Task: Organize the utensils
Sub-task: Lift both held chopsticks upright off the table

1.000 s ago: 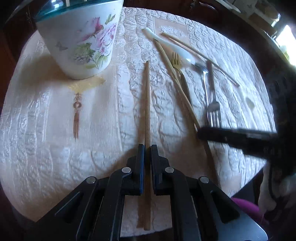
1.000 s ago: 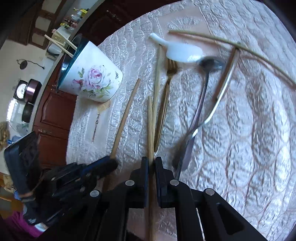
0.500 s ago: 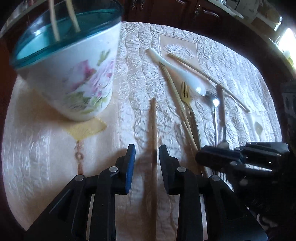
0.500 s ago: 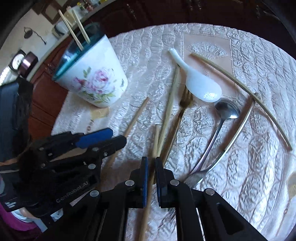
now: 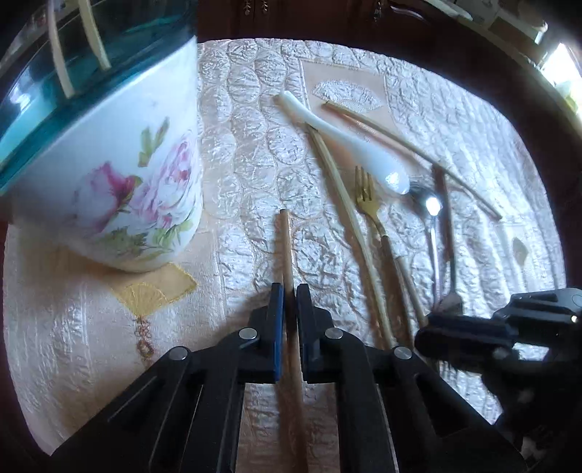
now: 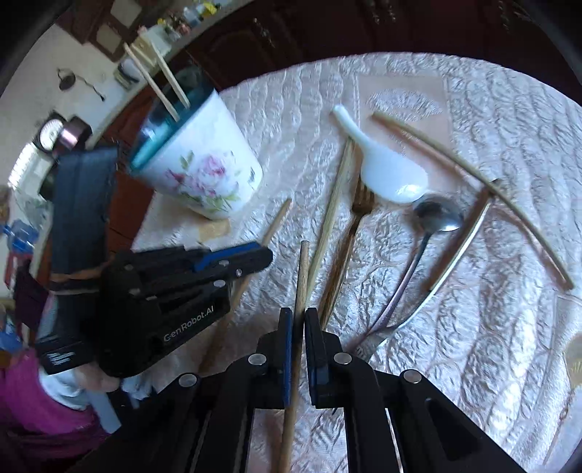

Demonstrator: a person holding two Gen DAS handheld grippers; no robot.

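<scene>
My left gripper is shut on a wooden chopstick that points forward, just right of the floral cup. The cup has a teal rim and holds two chopsticks. My right gripper is shut on another wooden chopstick and holds it above the cloth. On the table lie a pale chopstick, a gold fork, a white ceramic spoon, a steel spoon, a steel fork handle and a long chopstick.
The round table carries a quilted cream cloth. Dark wooden cabinets stand behind the table. The left gripper's body sits left of my right gripper. The right gripper's body shows at the lower right.
The left gripper opened, moved closer to the cup and shut again on its chopstick. The right gripper lifted its chopstick off the cloth, away from the other utensils.
</scene>
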